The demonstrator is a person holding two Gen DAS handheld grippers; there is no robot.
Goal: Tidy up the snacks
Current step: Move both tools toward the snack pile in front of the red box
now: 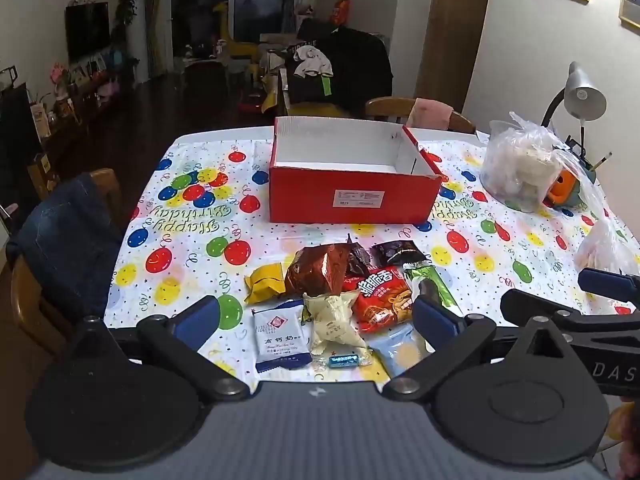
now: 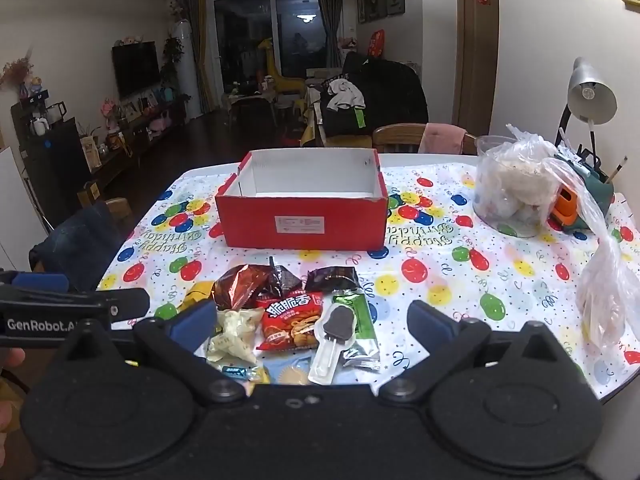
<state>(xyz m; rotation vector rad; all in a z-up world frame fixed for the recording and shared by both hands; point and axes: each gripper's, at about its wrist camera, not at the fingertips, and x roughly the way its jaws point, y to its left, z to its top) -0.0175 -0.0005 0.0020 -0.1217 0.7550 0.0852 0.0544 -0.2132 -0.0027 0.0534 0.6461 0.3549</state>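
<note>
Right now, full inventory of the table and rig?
box: 1, red outside, white inside, no contents visible, mid-table behind the snacks
snack packets: about ten, mixed colours, loose pile at the near edge
red packet: 1, middle of pile
white-and-blue packet: 1, left of pile
yellow packet: 1, far left of pile
tablecloth: 1, white with balloons
clear bags: 2, whitish contents, right side
desk lamp: 1, grey, far right
left hand-held gripper: open, above pile, holding nothing
right hand-held gripper: open, above pile, holding nothing
</note>
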